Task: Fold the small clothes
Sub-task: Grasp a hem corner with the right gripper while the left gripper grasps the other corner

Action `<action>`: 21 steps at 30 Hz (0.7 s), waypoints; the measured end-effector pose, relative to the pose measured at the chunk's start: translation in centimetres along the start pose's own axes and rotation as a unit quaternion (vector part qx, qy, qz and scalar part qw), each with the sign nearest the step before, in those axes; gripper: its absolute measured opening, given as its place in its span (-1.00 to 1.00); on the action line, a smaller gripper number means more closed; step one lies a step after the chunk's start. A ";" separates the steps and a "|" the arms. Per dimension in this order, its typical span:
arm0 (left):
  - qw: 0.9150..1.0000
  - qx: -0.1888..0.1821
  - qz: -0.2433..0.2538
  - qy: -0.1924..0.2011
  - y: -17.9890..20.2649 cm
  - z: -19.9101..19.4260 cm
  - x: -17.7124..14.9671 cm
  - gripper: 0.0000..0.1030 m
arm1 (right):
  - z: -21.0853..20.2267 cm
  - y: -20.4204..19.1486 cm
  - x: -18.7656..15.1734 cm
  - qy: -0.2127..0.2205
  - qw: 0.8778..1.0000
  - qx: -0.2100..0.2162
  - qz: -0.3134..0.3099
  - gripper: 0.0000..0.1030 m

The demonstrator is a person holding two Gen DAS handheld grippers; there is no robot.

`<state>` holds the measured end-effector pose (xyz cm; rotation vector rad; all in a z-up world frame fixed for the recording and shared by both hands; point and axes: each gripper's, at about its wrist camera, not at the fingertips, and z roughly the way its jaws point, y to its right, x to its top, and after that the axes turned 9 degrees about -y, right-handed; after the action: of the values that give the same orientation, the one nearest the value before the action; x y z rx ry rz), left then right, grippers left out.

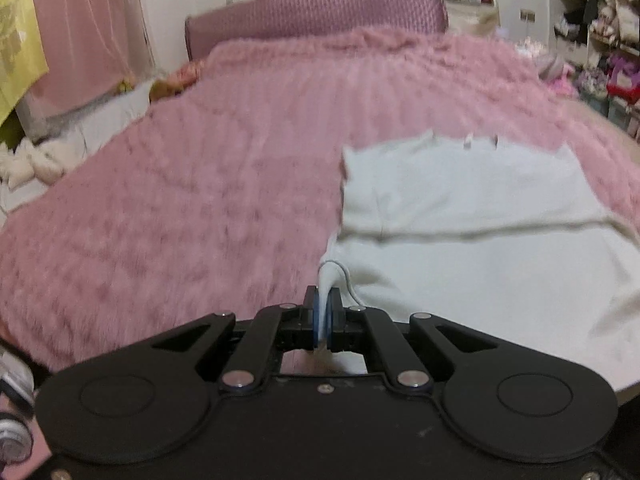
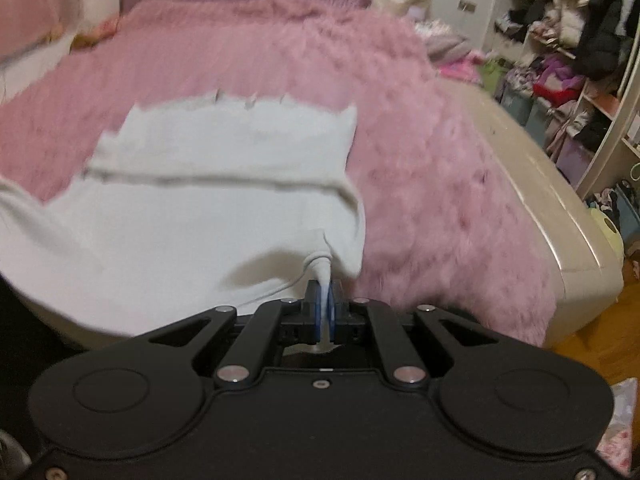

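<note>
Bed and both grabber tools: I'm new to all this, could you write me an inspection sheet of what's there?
Surface: bed with fluffy pink blanket.
Job's things: white garment spread on the blanket, near edge lifted.
Clutter: soft toys beside the bed.
Grippers: left gripper shut on the garment's left corner; right gripper shut on its right corner.
Cables: nothing seen; a thin white cord hangs from the garment.
Surroundings: pink headboard, curtain, crowded shelves.
</note>
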<state>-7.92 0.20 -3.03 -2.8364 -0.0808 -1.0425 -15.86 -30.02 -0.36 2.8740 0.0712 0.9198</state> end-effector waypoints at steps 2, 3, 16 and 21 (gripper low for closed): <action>1.000 0.000 0.002 0.016 0.5 0.2 1.4 -0.96 | 0.4 0.2 1.1 0.022 1.000 -0.006 0.012 -1.00; 1.000 0.001 0.002 0.022 0.7 0.4 2.2 -0.96 | 0.6 0.3 1.7 0.031 0.999 -0.011 0.015 -1.00; 0.999 0.001 0.004 0.053 2.3 7.7 12.5 -0.95 | 6.8 1.0 10.5 0.093 0.994 -0.025 0.055 -1.00; 0.998 0.006 0.005 0.060 3.2 11.3 15.7 -0.95 | 10.0 1.2 13.9 0.105 0.992 -0.034 0.053 -1.00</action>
<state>11.60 -1.38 -1.68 -2.7527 -0.0615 -1.2017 1.29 -31.05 -0.24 2.7307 -0.0918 1.2173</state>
